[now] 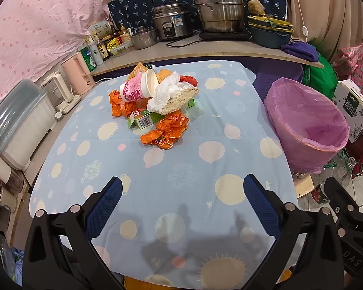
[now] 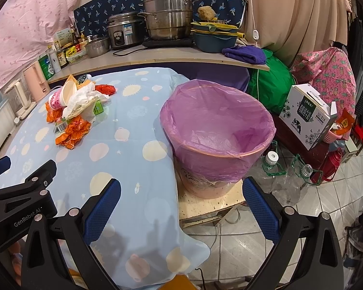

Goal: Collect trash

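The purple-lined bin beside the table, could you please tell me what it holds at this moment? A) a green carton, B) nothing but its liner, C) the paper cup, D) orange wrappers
B: in the right wrist view the bin shows only its bare purple liner inside, while the paper cup, orange wrappers and green carton all lie piled on the table.

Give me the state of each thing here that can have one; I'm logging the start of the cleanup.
Left gripper: open, empty.
Right gripper: open, empty.
Purple-lined pink trash bin: upright, bag looks empty.
Pink-patterned paper cup: tipped on its side atop the pile.
Green cardboard carton: lying flat.
Orange plastic wrapper: crumpled.
White paper napkin: crumpled.
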Demonstrator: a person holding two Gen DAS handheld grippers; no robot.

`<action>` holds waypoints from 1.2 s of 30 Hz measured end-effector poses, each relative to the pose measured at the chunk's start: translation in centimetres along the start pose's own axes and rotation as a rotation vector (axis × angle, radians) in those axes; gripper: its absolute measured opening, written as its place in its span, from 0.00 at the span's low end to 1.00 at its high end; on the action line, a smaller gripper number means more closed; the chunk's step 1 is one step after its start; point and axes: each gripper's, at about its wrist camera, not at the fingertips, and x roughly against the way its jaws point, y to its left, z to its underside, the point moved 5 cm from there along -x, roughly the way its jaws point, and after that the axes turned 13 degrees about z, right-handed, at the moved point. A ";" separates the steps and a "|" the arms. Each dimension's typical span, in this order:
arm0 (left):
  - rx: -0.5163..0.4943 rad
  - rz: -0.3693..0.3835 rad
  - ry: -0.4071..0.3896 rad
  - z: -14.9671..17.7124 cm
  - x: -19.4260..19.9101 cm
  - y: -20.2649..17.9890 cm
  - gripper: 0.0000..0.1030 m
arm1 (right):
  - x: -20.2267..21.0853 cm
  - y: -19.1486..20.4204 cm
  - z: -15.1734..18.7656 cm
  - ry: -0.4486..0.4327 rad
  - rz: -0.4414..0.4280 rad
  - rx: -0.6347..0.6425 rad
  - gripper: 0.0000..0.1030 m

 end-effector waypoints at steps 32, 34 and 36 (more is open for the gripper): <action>-0.006 0.022 0.003 0.0 0.1 -0.2 0.93 | 0.1 -0.4 0.1 0.006 0.015 -0.004 0.94; -0.003 0.022 0.003 0.0 0.1 -0.2 0.93 | 0.1 -0.5 0.0 0.005 0.016 -0.004 0.94; 0.002 0.024 0.005 -0.1 -0.1 0.1 0.93 | 0.0 -0.5 0.0 0.006 0.017 -0.002 0.94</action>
